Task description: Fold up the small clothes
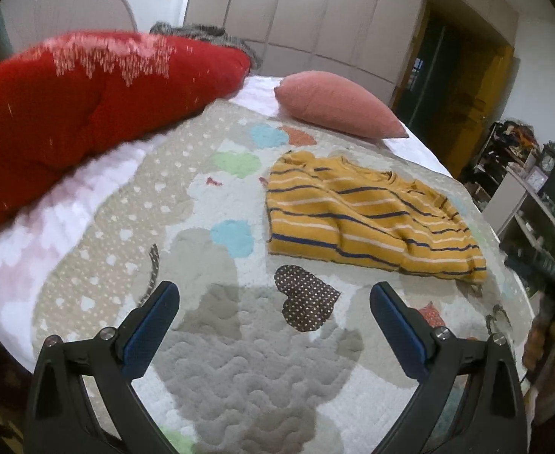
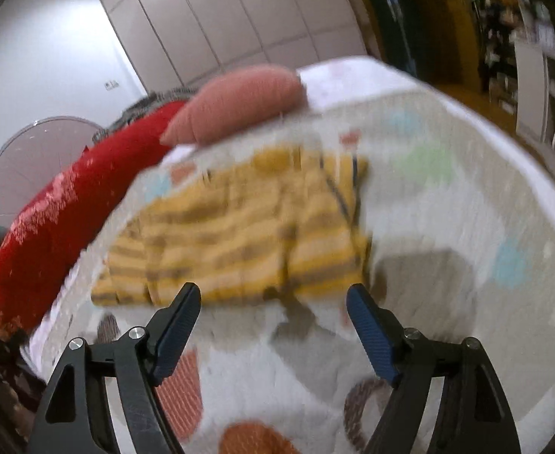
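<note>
**Striped shirt lies on the quilt, both claws spread and empty**

The yellow striped shirt (image 1: pixel 368 219) lies on a bed, spread loosely over a patchwork quilt (image 1: pixel 217 359) with coloured hearts and dotted patches. Its fabric is rumpled, with folds running across the navy and white stripes, and the neckline faces the far side of the bed. In the left wrist view it sits ahead and to the right of the left claw (image 1: pixel 273 299), clear of both blue pads.

The left claw is spread wide above the grey quilted area, with nothing between its fingers. A brown dotted heart patch (image 1: pixel 306 297) shows in the gap between them.

The right claw (image 2: pixel 273 299) is also spread wide and grips nothing. Its view is blurred; the shirt's near edge lies just beyond the fingertips, and whether they touch it cannot be told.

Behind the shirt, a pink pillow (image 1: pixel 338 104) rests near the far edge of the bed. A large red cushion (image 1: pixel 88 109) with a pale pattern lies along the left side. Pale wardrobe doors (image 1: pixel 300 11) stand beyond the bed, and cluttered shelves (image 1: pixel 519 174) fill the right of the room.
</note>
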The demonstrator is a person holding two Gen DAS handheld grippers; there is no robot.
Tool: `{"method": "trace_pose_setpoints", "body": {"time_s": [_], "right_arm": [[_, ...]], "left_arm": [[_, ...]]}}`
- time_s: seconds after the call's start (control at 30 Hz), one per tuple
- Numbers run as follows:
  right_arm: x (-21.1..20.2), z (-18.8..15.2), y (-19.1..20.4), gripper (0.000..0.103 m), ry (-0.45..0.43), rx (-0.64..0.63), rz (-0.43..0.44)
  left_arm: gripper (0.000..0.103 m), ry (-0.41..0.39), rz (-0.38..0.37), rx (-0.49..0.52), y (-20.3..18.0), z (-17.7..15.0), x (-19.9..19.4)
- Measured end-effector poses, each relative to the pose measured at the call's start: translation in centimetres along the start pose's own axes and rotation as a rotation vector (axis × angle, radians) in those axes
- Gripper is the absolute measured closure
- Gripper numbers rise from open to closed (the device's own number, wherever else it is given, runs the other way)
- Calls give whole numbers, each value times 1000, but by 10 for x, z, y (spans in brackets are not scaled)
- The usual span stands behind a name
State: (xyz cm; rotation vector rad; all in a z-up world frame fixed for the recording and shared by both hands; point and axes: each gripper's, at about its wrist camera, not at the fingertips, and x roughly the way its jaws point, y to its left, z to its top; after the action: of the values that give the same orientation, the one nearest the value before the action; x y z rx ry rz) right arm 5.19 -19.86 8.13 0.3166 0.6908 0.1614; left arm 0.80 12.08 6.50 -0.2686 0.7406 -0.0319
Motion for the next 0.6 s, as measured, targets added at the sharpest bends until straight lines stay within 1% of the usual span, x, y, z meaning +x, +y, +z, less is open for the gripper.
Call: {"method": "trace_pose_setpoints", "body": {"time_s": [0.07, 0.1, 0.2, 0.23, 0.27, 0.3, 0.33, 0.4, 0.47, 0.5, 0.53, 0.57, 0.6], "right_arm": [[15, 21, 5, 19, 20, -4, 10], [30, 32, 10, 19, 41, -26, 7], [66, 49, 27, 19, 88, -98, -51], [81, 54, 33, 20, 108, -112, -49], [96, 58, 38, 30, 134, -117, -28], [113, 62, 46, 44, 171, -122, 9], [126, 63, 52, 50, 201, -130, 41], [153, 64, 69, 57, 257, -153, 101], [180, 59, 79, 58, 320, -176, 126], [195, 60, 80, 60, 336, -201, 85], [204, 60, 79, 62, 331, -216, 34], [212, 67, 71, 63, 309, -218, -52], [217, 76, 60, 64, 278, -196, -164]], "left_arm": [[3, 18, -14, -26, 4, -2, 8], [3, 26, -21, -33, 5, -3, 11], [3, 40, -10, -23, 7, -6, 19], [2, 42, -2, -21, 8, -6, 20], [3, 42, 2, -22, 9, -6, 21], [3, 44, 7, -26, 12, -6, 23], [2, 49, 10, -34, 14, -5, 26], [3, 57, 9, -46, 17, -4, 30], [3, 62, 9, -49, 18, -2, 35], [2, 63, 8, -49, 18, 0, 36], [2, 65, 5, -51, 19, 2, 38], [3, 67, -1, -56, 19, 4, 39], [3, 72, -11, -64, 20, 7, 41]]}}
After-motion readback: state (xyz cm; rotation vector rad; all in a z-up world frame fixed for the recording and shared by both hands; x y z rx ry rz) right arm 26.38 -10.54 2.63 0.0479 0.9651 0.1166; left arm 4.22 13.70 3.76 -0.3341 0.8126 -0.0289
